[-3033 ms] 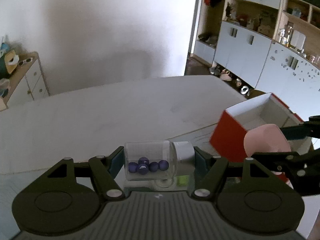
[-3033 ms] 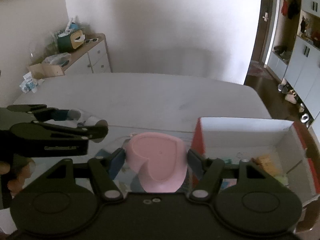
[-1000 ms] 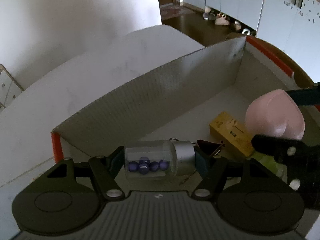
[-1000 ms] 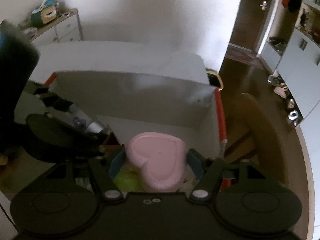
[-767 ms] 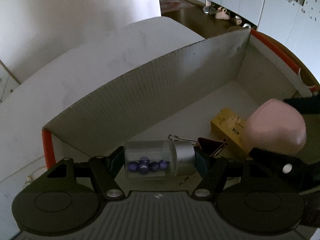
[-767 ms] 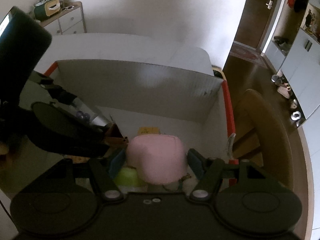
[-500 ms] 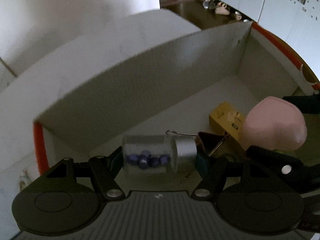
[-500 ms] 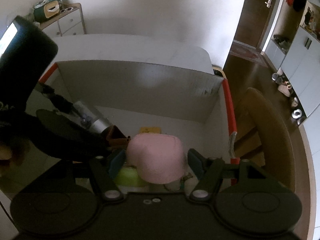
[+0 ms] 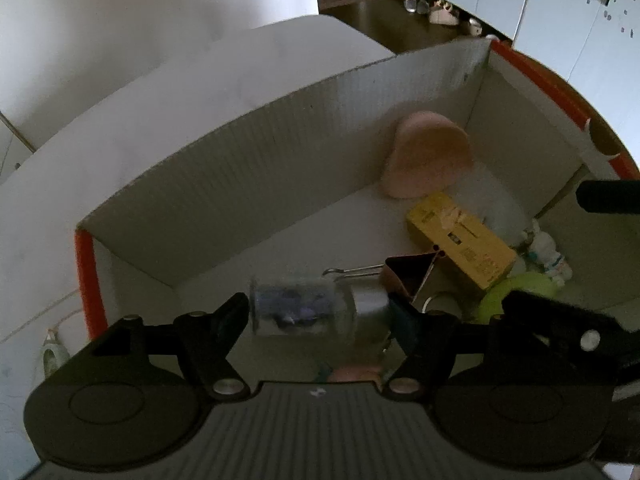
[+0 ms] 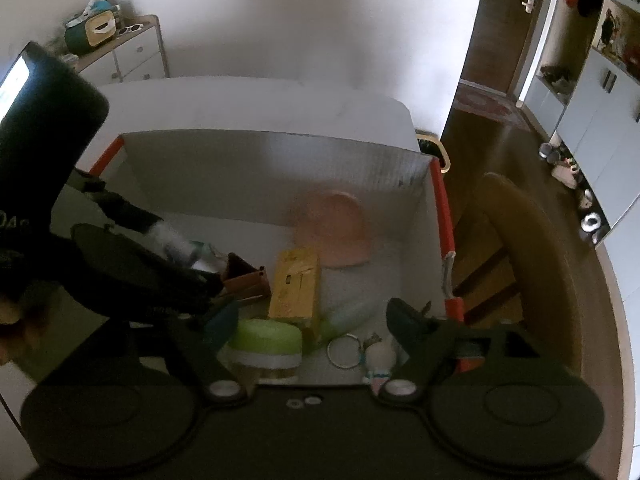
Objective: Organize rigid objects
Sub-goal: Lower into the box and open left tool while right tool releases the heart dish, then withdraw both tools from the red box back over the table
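Note:
A white cardboard box (image 9: 280,168) with orange edges lies below both grippers. My left gripper (image 9: 318,312) hangs over its near left corner. Its jaws are opening around a clear jar of purple beads (image 9: 304,310) with a silver cap. The jar is blurred and tilted, with a thin gap at each pad. My right gripper (image 10: 312,314) is opening, with nothing between its fingers. The pink heart-shaped box (image 10: 332,232) is blurred against the far wall of the cardboard box (image 10: 260,168). It also shows in the left wrist view (image 9: 428,160).
Inside the box lie a yellow carton (image 10: 296,288), a brown binder clip (image 10: 244,276), a green-lidded pot (image 10: 264,340), a key ring (image 10: 344,352) and a small figure charm (image 10: 380,360). The box stands on a white table (image 10: 240,104). A wooden chair (image 10: 532,260) stands to the right.
The pink heart box has left my right gripper and gone to the back of the cardboard box. The right jaws have spread. The jar has loosened and tilted in the left jaws.

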Demonstrator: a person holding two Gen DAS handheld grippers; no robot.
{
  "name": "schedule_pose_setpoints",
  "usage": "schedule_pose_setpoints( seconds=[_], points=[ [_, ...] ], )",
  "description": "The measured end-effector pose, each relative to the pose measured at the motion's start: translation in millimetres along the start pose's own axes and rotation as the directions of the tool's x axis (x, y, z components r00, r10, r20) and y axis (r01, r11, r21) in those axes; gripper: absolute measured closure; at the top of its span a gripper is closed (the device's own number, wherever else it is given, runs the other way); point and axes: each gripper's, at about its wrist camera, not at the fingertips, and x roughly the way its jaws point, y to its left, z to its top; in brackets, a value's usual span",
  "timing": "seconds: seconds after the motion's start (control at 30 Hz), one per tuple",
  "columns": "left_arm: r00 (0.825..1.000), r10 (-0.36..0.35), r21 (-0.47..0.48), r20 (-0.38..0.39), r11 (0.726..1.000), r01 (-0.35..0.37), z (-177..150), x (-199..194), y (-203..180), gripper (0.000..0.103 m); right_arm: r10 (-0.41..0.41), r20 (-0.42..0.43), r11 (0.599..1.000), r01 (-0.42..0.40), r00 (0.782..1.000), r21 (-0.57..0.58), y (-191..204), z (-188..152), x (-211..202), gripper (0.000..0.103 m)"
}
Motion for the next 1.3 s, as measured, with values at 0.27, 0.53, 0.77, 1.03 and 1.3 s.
schedule_pose_setpoints(
  seconds=[0.27, 0.53, 0.77, 1.03, 1.3],
  points=[
    [0.999, 0.001, 0.017, 0.054, 1.0, -0.002, -8.9, -26.1, 1.7, 0.028, 0.002, 0.025, 1.0, -0.002, 1.0, 0.002, 6.8, -1.6, -19.7, 0.018],
    [0.994, -0.002, 0.013, 0.112, 1.0, 0.001, -18.4, -44.7, 8.2, 0.028, 0.008, 0.071, 1.0, -0.008, 0.997, 0.008, 15.2, -2.1, -47.6, 0.012],
    [0.982, -0.037, 0.008, 0.183, 0.999, 0.036, -35.9, -75.7, 15.6, 0.028, 0.018, 0.106, 1.0, -0.019, 0.994, 0.013, 22.6, -4.0, -70.3, 0.01],
    [0.968, -0.077, -0.001, 0.241, 0.997, 0.079, -51.5, -95.0, 28.9, 0.028, 0.027, 0.149, 0.999, -0.033, 0.988, 0.034, 32.2, -5.8, -92.8, 0.006],
    [0.947, -0.117, -0.006, 0.3, 0.992, 0.124, -73.6, -120.6, 51.5, 0.021, 0.042, 0.197, 0.996, -0.058, 0.98, 0.074, 49.4, -6.6, -109.6, 0.001]
  ],
)
